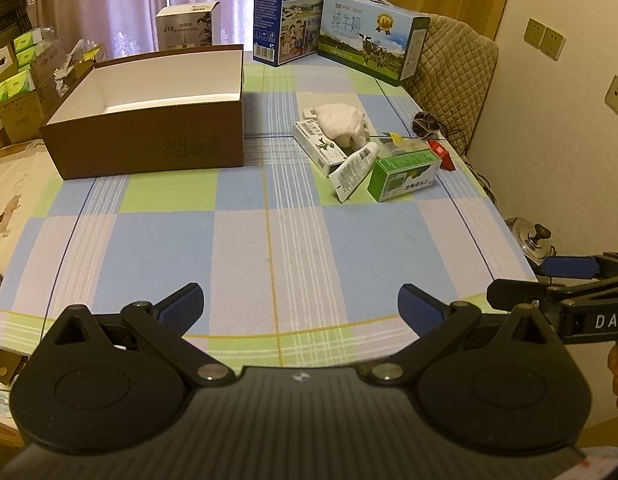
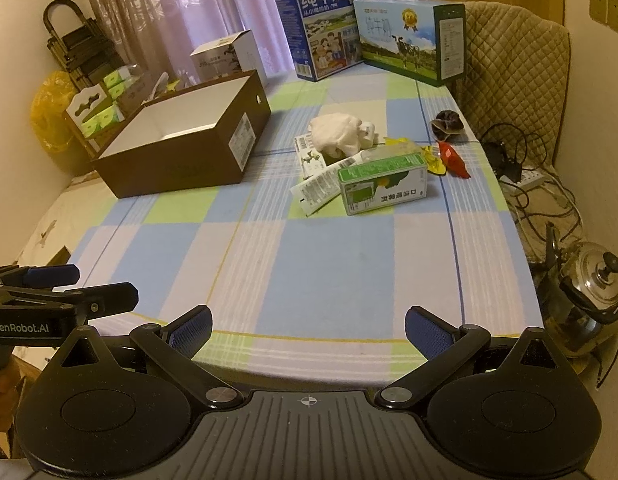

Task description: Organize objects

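Right of the brown cardboard box point(image 1: 149, 120), in the left wrist view, a small heap is seen: white cloth point(image 1: 341, 120), tube point(image 1: 355, 168), glossy green carton point(image 1: 405, 172), ahead of the empty, spread left claw point(image 1: 301, 308).

From the right wrist view, the carton point(image 2: 383, 184) lies straight ahead of the right claw point(image 2: 307, 328), also spread and empty, its long axis crosswise; the right claw is judged nearer. The checked tabletop point(image 2: 309, 264) is soft fabric.

Warm, dim indoor light tinted both views yellowish, daylight glowed softly through the curtains point(image 1: 121, 4) behind, the box point(image 1: 149, 120) cast a faint shadow on the worktop point(image 1: 269, 248), and fisheye distortion bent the dark-cornered edges.
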A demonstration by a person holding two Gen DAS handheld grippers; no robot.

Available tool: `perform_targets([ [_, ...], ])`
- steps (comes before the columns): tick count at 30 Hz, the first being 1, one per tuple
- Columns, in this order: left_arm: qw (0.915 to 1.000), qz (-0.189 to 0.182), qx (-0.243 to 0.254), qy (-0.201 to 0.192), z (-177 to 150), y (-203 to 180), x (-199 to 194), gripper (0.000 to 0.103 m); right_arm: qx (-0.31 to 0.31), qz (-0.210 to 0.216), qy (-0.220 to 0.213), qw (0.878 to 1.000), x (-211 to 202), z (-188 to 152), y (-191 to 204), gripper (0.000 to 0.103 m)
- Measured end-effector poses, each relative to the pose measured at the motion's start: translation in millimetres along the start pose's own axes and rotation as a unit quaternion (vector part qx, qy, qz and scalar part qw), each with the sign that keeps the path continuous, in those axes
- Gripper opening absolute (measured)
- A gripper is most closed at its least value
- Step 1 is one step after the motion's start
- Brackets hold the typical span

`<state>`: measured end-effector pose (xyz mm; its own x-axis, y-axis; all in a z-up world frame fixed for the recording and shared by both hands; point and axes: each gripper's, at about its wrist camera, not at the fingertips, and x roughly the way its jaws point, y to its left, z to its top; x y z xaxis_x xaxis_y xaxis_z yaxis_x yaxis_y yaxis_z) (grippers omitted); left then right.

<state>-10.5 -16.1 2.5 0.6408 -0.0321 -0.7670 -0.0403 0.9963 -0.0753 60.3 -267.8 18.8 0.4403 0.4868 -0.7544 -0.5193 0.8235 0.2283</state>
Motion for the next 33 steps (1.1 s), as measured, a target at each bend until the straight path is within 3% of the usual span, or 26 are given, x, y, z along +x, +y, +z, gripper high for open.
perform_targets([
  [19,0.9997,0.009,-0.014,0.017,-9.1,-3.5,-1.0,0.102,-0.005,0.01,0.008,1.0,-1.3,-6.6,-1.5,0.101],
  [33,0.9996,-0.011,0.005,0.027,20.7,18.7,30.0,0.102,0.023,-0.006,-0.001,1.0,21.7,18.1,-3.3,0.101],
])
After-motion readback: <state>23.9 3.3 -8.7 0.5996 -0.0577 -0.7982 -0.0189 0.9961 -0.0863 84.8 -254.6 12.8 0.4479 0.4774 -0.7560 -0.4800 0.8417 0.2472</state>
